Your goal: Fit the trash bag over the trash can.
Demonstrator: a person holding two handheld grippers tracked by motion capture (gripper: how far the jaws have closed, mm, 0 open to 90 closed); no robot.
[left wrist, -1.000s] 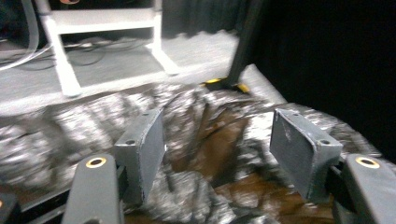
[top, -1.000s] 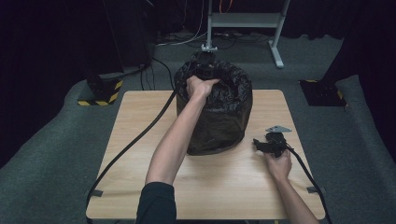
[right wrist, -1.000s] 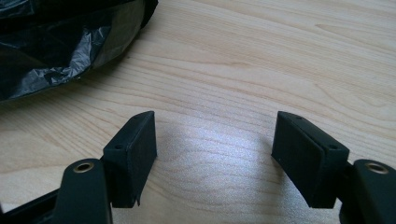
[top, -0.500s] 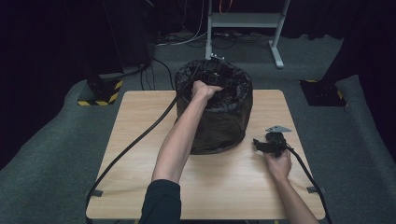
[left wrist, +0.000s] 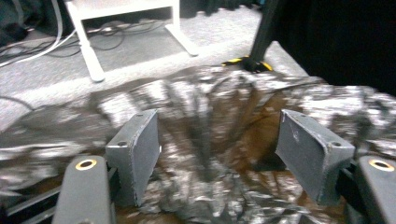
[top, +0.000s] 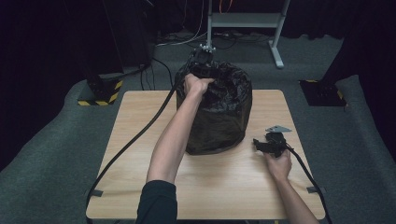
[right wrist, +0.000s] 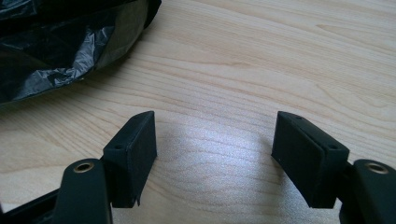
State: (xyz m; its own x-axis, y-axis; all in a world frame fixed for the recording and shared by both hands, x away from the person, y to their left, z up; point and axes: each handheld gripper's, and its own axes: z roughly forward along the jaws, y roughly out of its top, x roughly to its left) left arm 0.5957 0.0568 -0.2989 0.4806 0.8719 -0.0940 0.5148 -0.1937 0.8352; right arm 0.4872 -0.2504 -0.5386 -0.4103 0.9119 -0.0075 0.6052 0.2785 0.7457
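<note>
A black plastic bag stands upright on the wooden table, its mouth crumpled open. My left gripper is held over the left side of that mouth, the hand wrapped round it. Its jaws stand open in the left gripper view and have just been closing a little, with nothing pressed between them; the bag's shiny folds lie beyond. My right gripper rests on the table right of the bag, open, over bare wood. The bag's lower edge shows at upper left there.
A thick black cable runs from the left gripper across the table's left half and off its front edge. A white metal stand is on the grey floor behind the table. Yellow-black striped blocks lie on the floor at the left.
The left hand has shifted slightly over the bag's mouth. The right hand and its gripper have stayed where they were.
</note>
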